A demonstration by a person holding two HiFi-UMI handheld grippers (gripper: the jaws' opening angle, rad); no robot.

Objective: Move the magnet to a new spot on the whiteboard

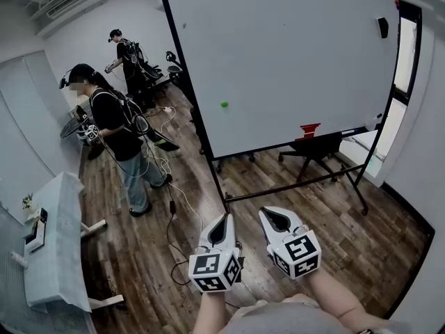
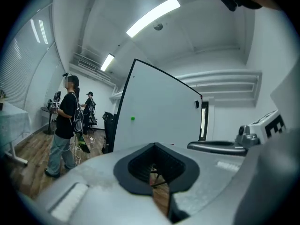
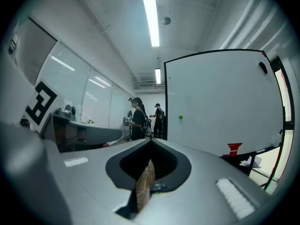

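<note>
1. A person stands on a wood floor (image 1: 299, 186) facing a wheeled whiteboard (image 1: 292, 61), with a gripper in each hand held level and low in the head view.
2. The left gripper (image 1: 223, 220) is clenched, jaws together with nothing between them. Its own view shows only floor through the slit.
3. The right gripper (image 1: 270, 215) is likewise closed and empty, just beside the left one.
4. The green magnet (image 1: 224, 105) sits on the whiteboard's left half, about mid-height and well apart from both grippers.
5. A red mark (image 1: 309, 130) lies near the board's lower edge, too small to read. A black object (image 1: 382, 26) clings to the upper right corner.
6. The only legible print is the black-and-white square markers on each gripper's cube (image 1: 215, 270).
7. At left, two people in black tops (image 1: 115, 117) stand near a pale-covered worktop (image 1: 59, 235); an office chair (image 1: 316, 148) shows behind the board.
</note>
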